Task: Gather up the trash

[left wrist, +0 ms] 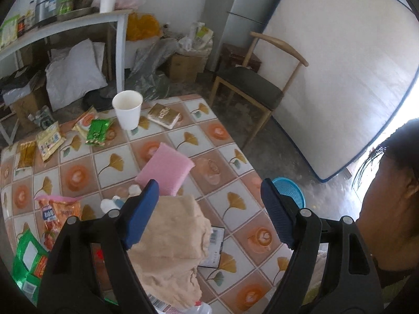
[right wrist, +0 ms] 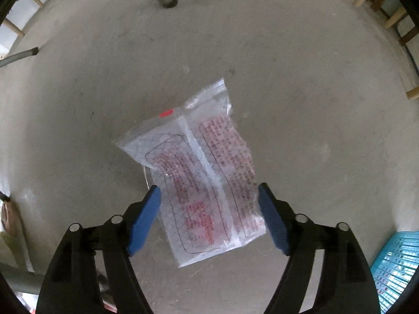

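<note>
A clear plastic bag (right wrist: 201, 172) with red print lies below the right gripper (right wrist: 209, 217), over the bare concrete floor (right wrist: 301, 91); whether it rests on the floor or is in mid-air cannot be told. The jaws stand apart and neither blue pad presses it. A blue basket (right wrist: 395, 267) is cut off at the lower right edge. In the left view, the left gripper (left wrist: 209, 214) hangs released above a tiled table (left wrist: 230, 141). A beige cloth (left wrist: 170, 246) hides part of a dark packet. Snack wrappers (left wrist: 60, 212), a pink sponge (left wrist: 167, 167) and a paper cup (left wrist: 128, 110) lie scattered.
</note>
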The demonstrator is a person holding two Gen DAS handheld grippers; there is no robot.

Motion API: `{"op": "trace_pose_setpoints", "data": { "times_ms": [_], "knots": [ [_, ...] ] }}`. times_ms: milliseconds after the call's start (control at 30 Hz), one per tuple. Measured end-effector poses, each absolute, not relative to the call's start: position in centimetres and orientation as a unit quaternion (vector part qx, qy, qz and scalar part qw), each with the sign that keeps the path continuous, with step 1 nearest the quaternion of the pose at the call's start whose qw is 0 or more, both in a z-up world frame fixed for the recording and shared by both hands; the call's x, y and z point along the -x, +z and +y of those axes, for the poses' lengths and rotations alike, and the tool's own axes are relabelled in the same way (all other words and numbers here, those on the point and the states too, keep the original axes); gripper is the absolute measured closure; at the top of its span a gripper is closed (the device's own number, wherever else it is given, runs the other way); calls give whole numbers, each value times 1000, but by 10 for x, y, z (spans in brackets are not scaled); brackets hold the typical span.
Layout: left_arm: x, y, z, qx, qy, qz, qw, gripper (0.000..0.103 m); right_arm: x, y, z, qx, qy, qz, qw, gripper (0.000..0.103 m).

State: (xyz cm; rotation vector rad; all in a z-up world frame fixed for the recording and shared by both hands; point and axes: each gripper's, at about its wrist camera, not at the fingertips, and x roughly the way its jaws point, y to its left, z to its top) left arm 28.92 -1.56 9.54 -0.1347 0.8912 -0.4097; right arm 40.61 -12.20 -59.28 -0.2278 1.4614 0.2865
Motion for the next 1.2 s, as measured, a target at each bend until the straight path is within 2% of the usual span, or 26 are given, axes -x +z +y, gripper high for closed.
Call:
{"op": "trace_pose_setpoints", "data": {
  "times_ms": [67,133,200,267,300,533,700,767,900,1000,1067,1200],
  "knots": [
    [-289,94,-11,72,-194,426,881,27,-405,-592,-123,100,128,664,730,45],
    [-287,94,-7,80,-192,423,882,27,-406,-588,-127,92,120,665,731,68],
    [-284,94,-4,84,-192,419,883,27,-406,-585,-135,76,112,672,728,86],
    [-279,95,-3,87,-196,416,884,27,-404,-584,-144,52,106,682,722,91],
    [-278,95,-3,89,-197,414,884,27,-400,-583,-148,47,102,686,719,99],
    [-259,100,1,100,-220,392,888,27,-352,-549,-219,-107,54,683,720,100],
    [-245,100,5,119,-238,375,888,27,-256,-502,-298,-224,1,657,720,100],
    [-240,100,8,125,-242,369,889,27,-216,-473,-326,-253,-16,639,727,100],
    [-232,96,16,141,-241,367,887,27,-144,-371,-400,-309,-56,549,775,100],
    [-225,96,21,152,-239,362,888,27,-135,-305,-446,-327,-84,481,810,100],
    [-218,98,26,156,-237,353,892,27,-147,-281,-479,-323,-105,452,825,100],
    [-201,102,41,164,-223,335,901,27,-186,-283,-538,-325,-162,444,819,99]
  ]
}}
